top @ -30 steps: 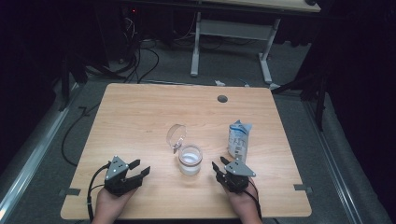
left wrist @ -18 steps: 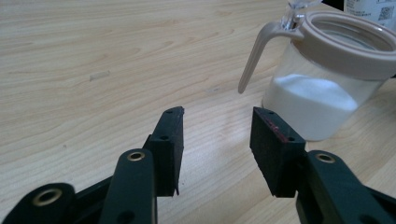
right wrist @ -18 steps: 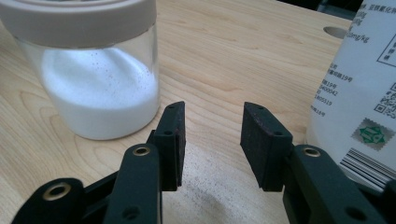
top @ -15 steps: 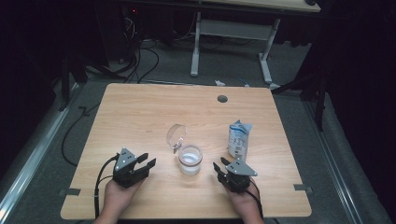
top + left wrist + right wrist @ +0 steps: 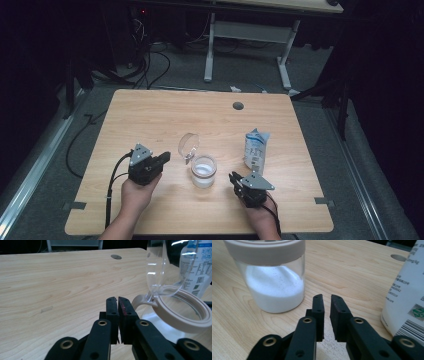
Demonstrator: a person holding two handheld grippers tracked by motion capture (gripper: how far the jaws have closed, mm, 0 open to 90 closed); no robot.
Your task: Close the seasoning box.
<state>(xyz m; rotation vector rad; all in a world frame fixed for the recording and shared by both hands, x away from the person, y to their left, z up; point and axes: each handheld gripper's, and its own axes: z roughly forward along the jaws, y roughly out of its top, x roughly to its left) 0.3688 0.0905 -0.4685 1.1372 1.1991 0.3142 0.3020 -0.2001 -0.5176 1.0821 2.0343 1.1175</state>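
**Inspector:** Report what has changed and what it means.

**Operator:** Both sets of jaws have just been closing, with nothing between them. My left gripper (image 5: 161, 160) now has its jaws pressed together, empty. My right gripper (image 5: 235, 179) has its jaws drawn down to a thin slit, also empty. Compared with a second ago, the left gripper stands farther up the table and nearer the jar; the right sits where it was.

**Inspector:** Location of the work items?

**Operator:** The jar (image 5: 203, 171), partly filled with white powder, stands between the two grippers near the table's front middle. Its clear hinged lid (image 5: 188, 145) stands open, tilted up on the left-rear side. The white pouch (image 5: 256, 150) is upright to the jar's right, just beyond my right gripper. In my judgement the left gripper, closed to a point, is placed to nudge the lid rather than grasp it; nothing is held yet.

**Inspector:** Edges and clearance?

**Operator:** The table (image 5: 150, 115) is bare across its back half apart from a round cable hole (image 5: 238, 106). The front edge lies just behind both hands. The right side is tight: pouch and jar flank that gripper closely, as the right gripper view shows.
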